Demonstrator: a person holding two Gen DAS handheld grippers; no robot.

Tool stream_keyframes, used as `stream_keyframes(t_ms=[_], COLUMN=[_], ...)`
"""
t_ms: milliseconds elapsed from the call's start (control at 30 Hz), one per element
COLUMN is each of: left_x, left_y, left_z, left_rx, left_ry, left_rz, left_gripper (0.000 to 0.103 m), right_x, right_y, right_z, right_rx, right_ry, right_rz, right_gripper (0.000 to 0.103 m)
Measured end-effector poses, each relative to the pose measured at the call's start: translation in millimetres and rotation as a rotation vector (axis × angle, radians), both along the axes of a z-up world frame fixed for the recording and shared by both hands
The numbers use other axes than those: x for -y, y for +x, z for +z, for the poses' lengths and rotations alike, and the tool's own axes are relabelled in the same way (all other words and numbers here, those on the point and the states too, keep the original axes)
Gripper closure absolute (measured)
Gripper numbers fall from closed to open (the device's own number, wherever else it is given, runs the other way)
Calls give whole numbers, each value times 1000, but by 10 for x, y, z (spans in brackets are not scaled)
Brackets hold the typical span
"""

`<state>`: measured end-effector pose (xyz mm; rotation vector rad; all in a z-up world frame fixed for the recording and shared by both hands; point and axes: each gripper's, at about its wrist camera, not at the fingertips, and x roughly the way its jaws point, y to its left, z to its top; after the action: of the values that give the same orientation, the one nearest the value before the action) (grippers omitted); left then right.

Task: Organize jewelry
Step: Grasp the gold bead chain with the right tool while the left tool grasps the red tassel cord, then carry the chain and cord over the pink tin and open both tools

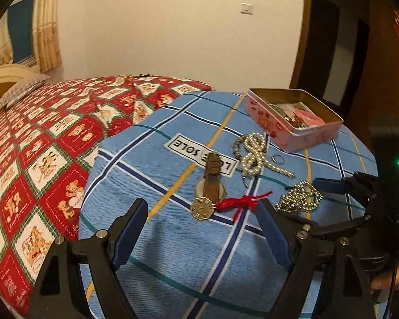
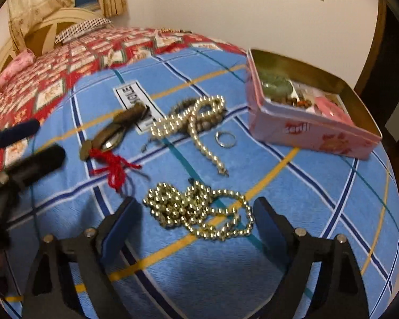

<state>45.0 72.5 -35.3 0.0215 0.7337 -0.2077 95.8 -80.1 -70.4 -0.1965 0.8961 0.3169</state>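
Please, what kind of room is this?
Most likely a bedroom: a bed with a red patterned quilt, a pillow by the headboard, and curtains at the window.

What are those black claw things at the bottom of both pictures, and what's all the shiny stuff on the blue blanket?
They are grabbers a person holds, one in each hand, each with a small camera. One picture looks along the left gripper, the other along the right gripper. Both are open and hold nothing. On the blue blanket lie a watch, a brass coin with red string, a pearl necklace, a small ring and a gold bead chain. The open pink tin already has trinkets inside.
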Motion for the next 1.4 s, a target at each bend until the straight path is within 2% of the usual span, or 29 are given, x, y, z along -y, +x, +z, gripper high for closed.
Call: stream_keyframes(t_ms=[100, 167, 200, 267, 367, 467, 567, 867, 933, 1000, 1100, 1233, 1400], left_x=[37, 65, 82, 112, 176, 241, 317, 512, 494, 464, 395, 368, 280], left_y=[-35, -65, -84, -102, -87, -14, 119, 391, 380, 381, 392, 375, 195], left_z=[21, 44, 59, 80, 102, 107, 38, -240, -241, -240, -236, -218, -2], left_rx=[16, 33, 43, 56, 64, 56, -6, -186, -186, -187, -192, -179, -35], left_ry=[7, 11, 9, 1, -19, -59, -82, 24, 11, 3, -15, -27, -99], left_rz=[-26, -45, -59, -84, -119, -151, -169, -138, -146, -142, -126, -116, -116], left_gripper=[20, 20, 20, 20, 20, 22, 49, 50, 52, 76, 93, 95, 96], right_x=[60, 93, 112, 133, 194, 361, 517, 614, 618, 628, 667, 722, 794], right_y=[-45, -80, -98, -107, -50, -48, -71, -42, -42, -38, -34, -40, -117], right_z=[27, 35, 44, 50, 51, 102, 169, 171, 170, 172, 164, 176, 290], right_rx=[16, 27, 31, 37, 29, 38, 70, 62, 62, 62, 65, 77, 154], right_ry=[16, 18, 18, 18, 69, 166, 229, 263, 263, 267, 274, 281, 305], right_rz=[-5, -11, -9, -18, -40, -76, -123, -159, -160, -165, -176, -195, -211], right_gripper=[37, 55, 60, 77, 79, 81, 81, 81, 81, 81, 81, 81, 81])
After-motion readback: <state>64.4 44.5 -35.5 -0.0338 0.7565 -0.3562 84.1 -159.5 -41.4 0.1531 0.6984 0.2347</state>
